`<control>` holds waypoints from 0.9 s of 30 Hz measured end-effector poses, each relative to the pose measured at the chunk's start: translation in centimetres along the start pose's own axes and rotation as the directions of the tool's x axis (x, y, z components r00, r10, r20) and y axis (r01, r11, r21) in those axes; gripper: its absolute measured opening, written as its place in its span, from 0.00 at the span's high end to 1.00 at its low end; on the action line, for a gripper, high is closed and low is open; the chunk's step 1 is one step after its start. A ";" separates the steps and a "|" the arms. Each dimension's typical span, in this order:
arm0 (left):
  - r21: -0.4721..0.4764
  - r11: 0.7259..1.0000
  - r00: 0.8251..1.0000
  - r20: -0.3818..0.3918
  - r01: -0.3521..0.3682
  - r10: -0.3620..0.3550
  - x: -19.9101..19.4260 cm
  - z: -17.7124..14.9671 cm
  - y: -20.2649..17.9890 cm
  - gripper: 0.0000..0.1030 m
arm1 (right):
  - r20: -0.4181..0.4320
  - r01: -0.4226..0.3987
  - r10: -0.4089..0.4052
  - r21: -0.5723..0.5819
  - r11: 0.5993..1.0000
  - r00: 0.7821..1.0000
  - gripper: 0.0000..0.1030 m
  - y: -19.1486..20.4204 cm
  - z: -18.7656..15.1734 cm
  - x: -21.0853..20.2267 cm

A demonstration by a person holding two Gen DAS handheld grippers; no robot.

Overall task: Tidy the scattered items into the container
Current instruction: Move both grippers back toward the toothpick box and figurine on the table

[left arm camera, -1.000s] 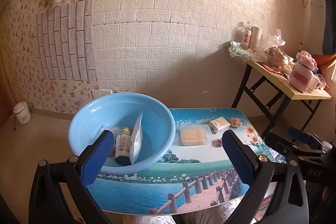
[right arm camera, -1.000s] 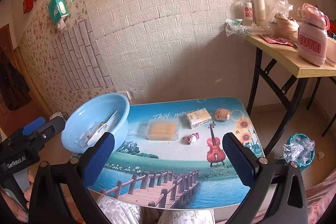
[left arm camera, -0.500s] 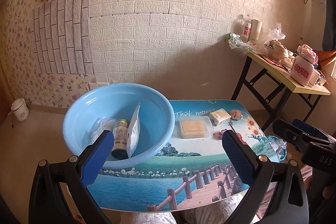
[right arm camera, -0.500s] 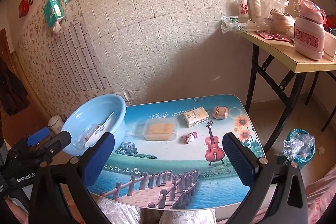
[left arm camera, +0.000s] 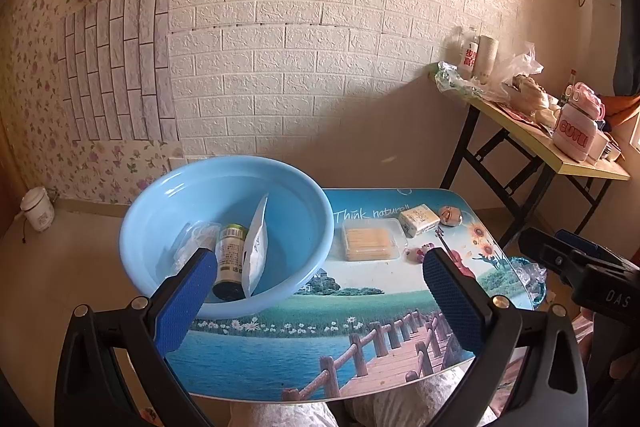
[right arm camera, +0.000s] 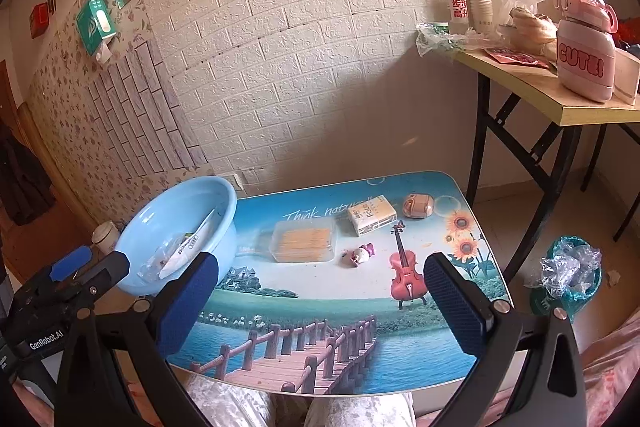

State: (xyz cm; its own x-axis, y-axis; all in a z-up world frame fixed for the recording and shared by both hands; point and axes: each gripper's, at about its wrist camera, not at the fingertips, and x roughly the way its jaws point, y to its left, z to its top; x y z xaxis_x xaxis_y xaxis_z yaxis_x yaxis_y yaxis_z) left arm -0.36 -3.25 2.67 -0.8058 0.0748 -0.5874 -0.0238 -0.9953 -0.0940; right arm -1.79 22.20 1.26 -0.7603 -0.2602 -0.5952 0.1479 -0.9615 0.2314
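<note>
I see a little table (right arm camera: 400,339) with a painted picture of a lake and a wooden bridge on top. My left claw (left arm camera: 320,291) is spread wide and holds nothing. My right claw (right arm camera: 320,291) is spread wide too, and it is empty as well. Both hang above the near edge of the table. A big blue bowl (left arm camera: 312,227) sits on the left end of the table. Inside it I see a small bottle (left arm camera: 229,259) lying down, a white packet (left arm camera: 256,247) leaning beside it, and a clear crinkly bag (left arm camera: 190,241). Four things are out on the table, to the right of the bowl. A clear box of yellow sticks (right arm camera: 303,241) is nearest the bowl. A small tissue pack (right arm camera: 371,215) lies just past it, toward the wall. A round tan thing (right arm camera: 418,205) is beside the tissue pack. A tiny pink and white toy (right arm camera: 359,254) sits near the box, next to the painted violin. None of these touch my claws.
</note>
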 end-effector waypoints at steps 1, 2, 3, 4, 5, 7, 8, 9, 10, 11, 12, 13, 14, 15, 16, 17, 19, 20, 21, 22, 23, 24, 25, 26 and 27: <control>0.000 1.000 1.000 -0.002 0.001 -0.001 0.1 0.0 0.0 0.00 | -0.002 -0.001 0.001 0.002 1.000 1.000 0.00 -0.1 0.0 0.0; 0.001 1.000 1.000 -0.003 0.002 -0.002 0.1 0.0 -0.1 0.00 | -0.004 -0.002 0.002 0.005 1.000 1.000 0.00 -0.3 0.0 0.1; 0.002 1.000 1.000 -0.004 0.001 -0.001 0.1 -0.1 -0.2 0.00 | -0.004 -0.001 0.001 0.007 1.000 1.000 0.00 -0.4 0.0 0.1; 0.004 1.000 1.000 -0.004 0.002 -0.002 0.2 -0.1 -0.3 0.00 | -0.004 0.000 0.000 0.009 1.000 1.000 0.00 -0.5 -0.1 0.1; 0.007 1.000 1.000 -0.006 0.003 -0.003 0.3 -0.1 -0.3 0.00 | -0.003 0.002 -0.002 0.012 1.000 1.000 0.00 -0.7 0.0 0.2; 0.012 1.000 1.000 -0.011 0.004 -0.004 0.4 -0.1 -0.5 0.00 | -0.001 0.005 -0.005 0.020 1.000 1.000 0.00 -1.1 0.0 0.2; 0.014 1.000 1.000 -0.013 0.005 -0.005 0.6 -0.2 -0.6 0.00 | 0.000 0.011 -0.011 0.023 1.000 1.000 0.00 -1.3 -0.1 0.2; 0.017 1.000 1.000 -0.016 0.005 -0.005 0.7 -0.3 -0.7 0.00 | 0.001 0.020 -0.020 0.026 0.999 1.000 0.00 -1.5 -0.1 0.3; 0.020 1.000 1.000 -0.021 0.005 -0.005 0.9 -0.4 -0.8 0.00 | 0.004 0.028 -0.028 0.029 0.999 1.000 0.00 -1.8 -0.2 0.3; 0.022 1.000 1.000 -0.023 0.005 -0.004 1.1 -0.5 -0.9 0.00 | 0.005 0.032 -0.032 0.035 0.999 0.999 0.00 -2.1 -0.2 0.3; 0.024 1.000 1.000 -0.027 0.005 -0.004 1.3 -0.6 -1.0 0.00 | 0.005 0.033 -0.033 0.041 0.999 0.999 0.00 -2.4 -0.2 0.4; 0.025 1.000 1.000 -0.030 0.006 -0.006 1.4 -0.7 -1.1 0.00 | 0.005 0.034 -0.034 0.047 0.998 0.999 0.00 -2.7 -0.3 0.4; 0.027 1.000 0.999 -0.032 0.008 -0.007 1.6 -0.7 -1.1 0.00 | 0.006 0.035 -0.036 0.052 0.998 0.999 0.00 -3.0 -0.4 0.4; 0.029 1.000 0.999 -0.033 0.010 -0.009 1.8 -0.8 -1.2 0.00 | 0.008 0.036 -0.037 0.054 0.998 0.999 0.00 -3.3 -0.4 0.5; 0.034 0.999 0.999 -0.036 0.014 -0.013 2.0 -0.9 -1.3 0.00 | 0.011 0.038 -0.038 0.056 0.998 0.999 0.00 -3.6 -0.5 0.6; 0.039 0.999 0.999 -0.040 0.019 -0.018 2.2 -1.0 -1.6 0.00 | 0.015 0.037 -0.038 0.055 0.998 0.999 0.00 -3.7 -0.5 0.7; 0.054 0.998 0.998 -0.050 0.036 -0.033 2.6 -1.2 -2.1 0.00 | 0.014 0.037 -0.037 0.053 0.998 0.999 0.00 -4.2 -0.6 1.0; 0.061 0.997 0.998 -0.052 0.043 -0.039 2.8 -1.4 -2.4 0.00 | 0.011 0.036 -0.036 0.054 0.998 0.999 0.00 -4.5 -0.7 1.1; 0.070 0.996 0.997 -0.056 0.048 -0.044 3.0 -1.5 -2.8 0.00 | 0.009 0.036 -0.036 0.056 0.998 0.999 0.00 -4.8 -0.7 1.3; 0.079 0.996 0.997 -0.063 0.052 -0.047 3.4 -1.7 -3.2 0.00 | 0.007 0.038 -0.038 0.056 0.998 0.999 0.00 -5.0 -0.8 1.4; 0.084 0.995 0.996 -0.069 0.054 -0.048 3.6 -1.7 -3.4 0.00 | 0.007 0.042 -0.043 0.056 0.998 0.999 0.00 -5.3 -0.9 1.5; 0.087 0.995 0.996 -0.079 0.055 -0.048 4.0 -1.9 -3.7 0.00 | 0.007 0.048 -0.048 0.056 0.997 0.999 0.00 -5.5 -0.9 1.7; 0.085 0.995 0.995 -0.090 0.058 -0.050 4.4 -2.0 -4.0 0.00 | 0.005 0.054 -0.055 0.058 0.997 0.998 0.00 -5.9 -1.0 1.8; 0.080 0.995 0.994 -0.100 0.060 -0.052 4.8 -2.2 -4.1 0.00 | 0.003 0.059 -0.059 0.061 0.996 0.998 0.00 -6.2 -1.1 2.0; 0.072 0.995 0.992 -0.112 0.064 -0.056 5.2 -2.3 -4.3 0.00 | -0.002 0.063 -0.063 0.064 0.996 0.998 0.00 -6.5 -1.1 2.2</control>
State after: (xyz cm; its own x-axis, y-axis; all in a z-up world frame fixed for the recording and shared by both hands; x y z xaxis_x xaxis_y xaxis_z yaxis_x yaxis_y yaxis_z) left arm -3.10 1.54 -1.88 -0.7322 0.1367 -0.6672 -0.1179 -0.9903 -0.0735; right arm -3.76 27.81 -2.42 -0.7671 -0.1995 -0.6097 0.0592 -0.9684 0.2424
